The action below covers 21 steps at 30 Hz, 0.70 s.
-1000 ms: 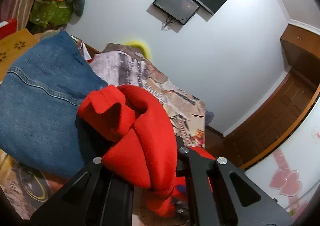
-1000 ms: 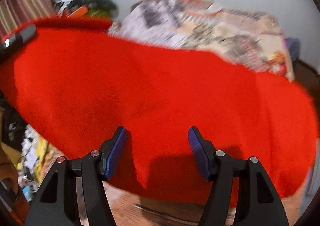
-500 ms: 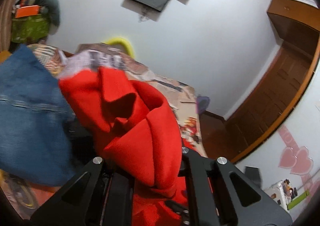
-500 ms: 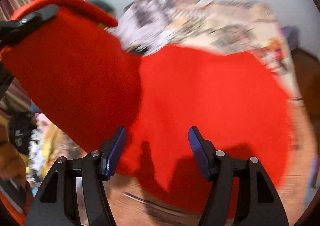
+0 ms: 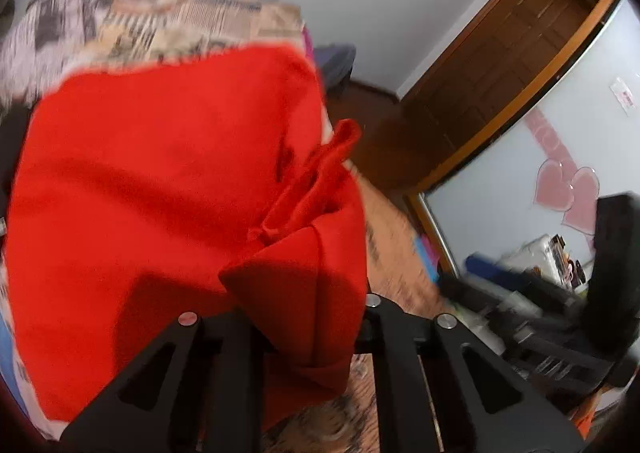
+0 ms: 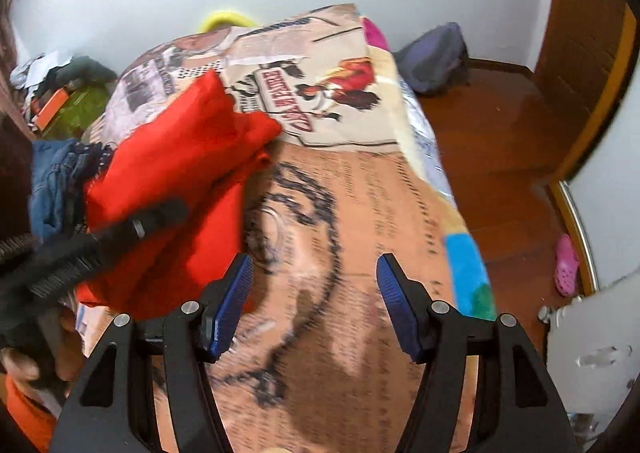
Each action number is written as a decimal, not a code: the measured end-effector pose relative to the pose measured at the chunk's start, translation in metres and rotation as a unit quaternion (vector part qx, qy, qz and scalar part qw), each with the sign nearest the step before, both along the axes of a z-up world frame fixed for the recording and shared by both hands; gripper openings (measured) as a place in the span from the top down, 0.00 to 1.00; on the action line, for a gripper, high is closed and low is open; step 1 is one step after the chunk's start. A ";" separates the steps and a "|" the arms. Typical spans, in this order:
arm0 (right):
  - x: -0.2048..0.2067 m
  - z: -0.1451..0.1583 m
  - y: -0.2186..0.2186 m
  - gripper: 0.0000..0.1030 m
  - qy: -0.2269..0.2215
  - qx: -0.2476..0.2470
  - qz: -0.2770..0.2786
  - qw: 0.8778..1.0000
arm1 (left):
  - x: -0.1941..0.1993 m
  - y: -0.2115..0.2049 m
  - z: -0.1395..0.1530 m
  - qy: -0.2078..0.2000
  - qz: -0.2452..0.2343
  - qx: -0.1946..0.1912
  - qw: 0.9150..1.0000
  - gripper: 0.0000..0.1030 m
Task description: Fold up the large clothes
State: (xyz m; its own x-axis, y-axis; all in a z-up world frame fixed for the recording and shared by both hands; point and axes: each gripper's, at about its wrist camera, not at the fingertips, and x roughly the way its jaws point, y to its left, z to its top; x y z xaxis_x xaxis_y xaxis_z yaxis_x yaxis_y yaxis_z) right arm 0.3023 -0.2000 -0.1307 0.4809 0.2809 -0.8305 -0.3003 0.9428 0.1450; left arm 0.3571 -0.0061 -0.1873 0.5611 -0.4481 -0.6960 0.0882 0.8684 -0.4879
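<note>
A large red garment (image 5: 160,181) fills the left wrist view, folded over itself on the bed. My left gripper (image 5: 304,317) is shut on a bunched fold of it; the fingertips are hidden under the cloth. In the right wrist view the red garment (image 6: 180,173) lies as a folded heap at the left of the bed, with the left gripper's black body (image 6: 100,241) across it. My right gripper (image 6: 316,293) is open and empty, blue pads apart, above the bare bedspread to the right of the garment.
The bed has a printed newspaper-pattern spread (image 6: 360,213). Blue jeans (image 6: 60,181) lie left of the red garment. A dark bag (image 6: 436,53) and a pink shoe (image 6: 566,269) sit on the wooden floor at the right. Clutter (image 5: 540,293) stands by the wall.
My left gripper has swung the held red fold over and down onto the rest of the garment. My right gripper has drawn back to the right, off the garment, over bare bedspread.
</note>
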 end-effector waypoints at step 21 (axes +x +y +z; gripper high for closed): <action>-0.019 0.040 0.099 0.41 -0.063 0.045 0.121 0.990 | -0.067 0.092 0.044 -0.065 0.031 0.199 0.977 0.50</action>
State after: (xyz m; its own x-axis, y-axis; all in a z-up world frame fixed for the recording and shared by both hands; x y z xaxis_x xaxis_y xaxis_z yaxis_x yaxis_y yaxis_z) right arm 0.2828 -0.1010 -0.0905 0.4882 0.4699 -0.7355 -0.5366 0.8262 0.1716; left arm 0.2905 0.0854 -0.1436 0.6739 -0.1190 -0.7292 0.0674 0.9927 -0.0996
